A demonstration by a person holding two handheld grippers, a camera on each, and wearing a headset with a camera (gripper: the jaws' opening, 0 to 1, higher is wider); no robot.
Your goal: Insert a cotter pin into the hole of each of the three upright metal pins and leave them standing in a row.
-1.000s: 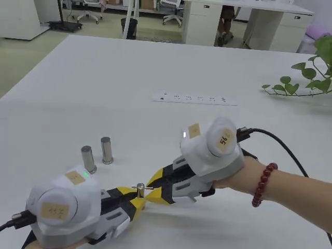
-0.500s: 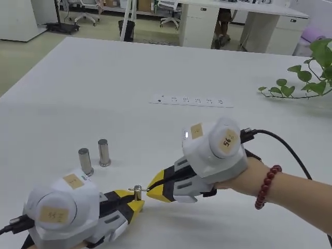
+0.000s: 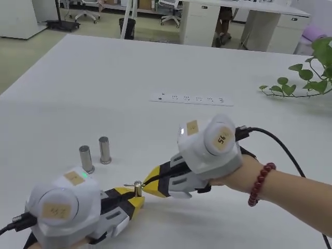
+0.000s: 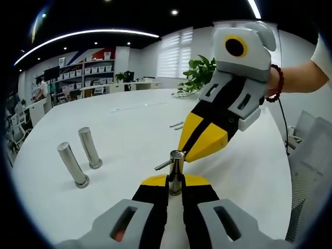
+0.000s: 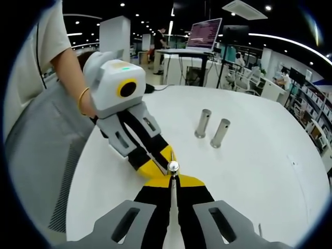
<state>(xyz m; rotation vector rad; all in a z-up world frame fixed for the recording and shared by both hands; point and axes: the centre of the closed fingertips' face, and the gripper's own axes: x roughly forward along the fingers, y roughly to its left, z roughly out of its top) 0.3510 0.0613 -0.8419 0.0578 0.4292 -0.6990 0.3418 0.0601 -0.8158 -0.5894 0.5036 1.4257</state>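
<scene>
We find one pin (image 4: 176, 174) upright, clamped low between the fingers of the left gripper (image 4: 175, 182). We cannot tell whether its foot rests on the desk (image 3: 155, 67). A cotter pin (image 4: 162, 165) sits in the hole near its top, one end projecting on the side away from the right gripper (image 5: 173, 179). That gripper meets the pin head, fingers closed narrow on the cotter pin. A second pin (image 3: 86, 158) and a third pin (image 3: 105, 150) stand upright side by side nearby, clear of both grippers. A power strip (image 3: 191, 98) lies well beyond.
</scene>
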